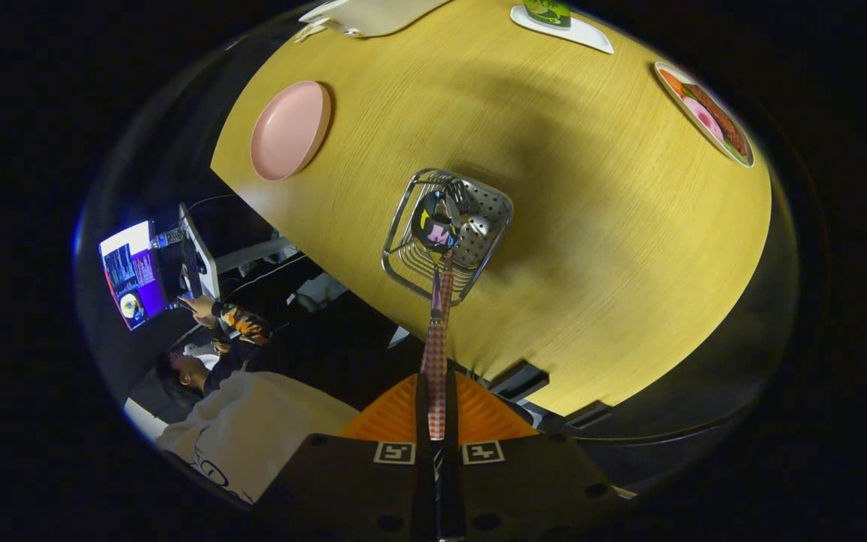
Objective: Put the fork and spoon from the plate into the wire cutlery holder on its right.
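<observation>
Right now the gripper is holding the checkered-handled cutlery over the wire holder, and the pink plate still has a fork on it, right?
Not quite. The gripper view shows the pink plate bare, with no fork on it. The rest holds: the gripper is shut on the checkered-handled cutlery, whose far end is over the wire holder.

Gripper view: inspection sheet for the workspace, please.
Surface: round wooden table, bare wood around the holder.
Job's things: pink plate empty; checked-handled utensil reaches into the wire cutlery holder; a second utensil already in it; fork or spoon unclear.
Clutter: food-picture mat, white mat and white tray at the far edge.
Grippers: hand-held gripper shut on the utensil's handle.
Cables: nothing seen.
Surroundings: seated person, lit monitor.
</observation>
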`<move>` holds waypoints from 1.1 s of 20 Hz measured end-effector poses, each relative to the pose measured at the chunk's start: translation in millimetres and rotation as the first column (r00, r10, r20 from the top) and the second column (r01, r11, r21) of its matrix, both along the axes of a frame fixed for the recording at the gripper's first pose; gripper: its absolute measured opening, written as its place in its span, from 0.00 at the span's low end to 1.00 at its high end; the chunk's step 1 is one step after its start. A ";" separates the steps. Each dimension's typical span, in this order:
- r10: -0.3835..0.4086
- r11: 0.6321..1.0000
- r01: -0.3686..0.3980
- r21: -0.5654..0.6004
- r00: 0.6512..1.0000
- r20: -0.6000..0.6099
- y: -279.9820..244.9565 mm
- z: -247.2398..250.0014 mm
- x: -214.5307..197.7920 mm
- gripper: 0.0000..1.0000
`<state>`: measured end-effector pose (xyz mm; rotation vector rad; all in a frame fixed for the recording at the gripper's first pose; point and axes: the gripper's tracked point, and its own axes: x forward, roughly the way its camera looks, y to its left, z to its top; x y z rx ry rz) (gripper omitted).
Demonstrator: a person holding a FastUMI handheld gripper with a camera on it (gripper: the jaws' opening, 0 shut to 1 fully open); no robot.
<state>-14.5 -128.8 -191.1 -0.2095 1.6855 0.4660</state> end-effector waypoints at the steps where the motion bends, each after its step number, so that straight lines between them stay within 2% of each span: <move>1: -0.011 1.000 0.011 -0.003 1.000 -0.016 1.4 0.5 0.8 0.08; 8: -0.073 0.997 0.069 -0.040 0.994 -0.082 9.5 0.8 14.3 0.08; 12: -0.086 0.994 0.078 -0.072 0.989 -0.120 12.4 -1.8 18.8 0.10; 18: -0.099 0.993 0.092 -0.078 0.990 -0.098 20.8 2.2 32.7 0.15; 19: -0.100 0.993 0.094 -0.070 0.991 -0.087 22.0 4.2 34.3 0.22; 20: -0.101 0.994 0.097 -0.053 0.993 -0.064 24.5 6.2 37.3 0.40; 21: -0.102 0.994 0.100 -0.034 0.994 -0.037 28.2 10.3 40.6 0.49; 22: -0.105 0.994 0.105 -0.018 0.994 -0.010 31.0 15.1 42.3 0.79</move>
